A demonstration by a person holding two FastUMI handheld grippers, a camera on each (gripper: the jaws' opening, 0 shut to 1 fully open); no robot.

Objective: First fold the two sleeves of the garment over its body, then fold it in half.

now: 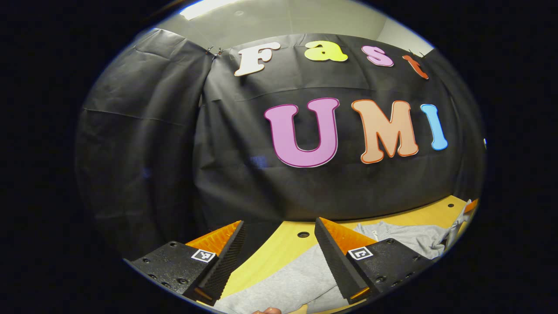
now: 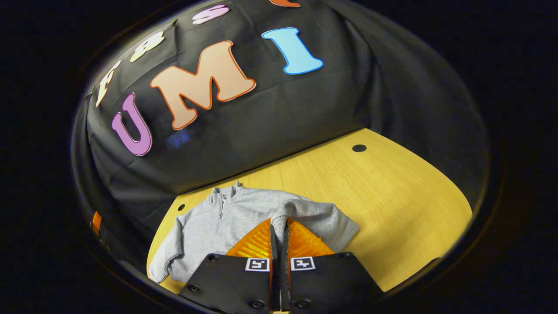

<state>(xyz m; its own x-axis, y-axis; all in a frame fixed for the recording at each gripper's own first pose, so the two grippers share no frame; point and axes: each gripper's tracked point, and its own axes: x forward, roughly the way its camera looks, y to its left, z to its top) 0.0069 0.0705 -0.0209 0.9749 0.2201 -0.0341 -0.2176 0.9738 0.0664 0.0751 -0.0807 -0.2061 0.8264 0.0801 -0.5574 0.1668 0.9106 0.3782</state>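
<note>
Grey fleece-like knit makes up the garment (image 2: 244,213), a pullover with a stand-up collar and a short zip at the neck, seen in the right gripper view lying flat on the yellow wood-grain desk (image 2: 392,196), collar pointed toward the black cloth wall (image 2: 270,126). One sleeve (image 2: 168,257) is seen spread out to the side, its cuff near the desk's near edge. The other sleeve (image 2: 283,213) is lifted off the body and raised into a narrow ridge; its ribbed cuff end is pinched in the right claw (image 2: 279,231), whose two fingers are pressed together on the cloth with no gap otherwise visible. A dark round hole (image 2: 359,148) is noted in the desk surface, well apart from the garment.

In the left gripper view, the left claw (image 1: 279,244) is seen with fingers wide apart, nothing between them, held above the desk (image 1: 279,248). Grey fabric of the garment (image 1: 287,279) lies below and between the fingers, with more of it bunched farther off. A fingertip of a hand (image 1: 267,311) is glimpsed at the bottom edge.
</note>
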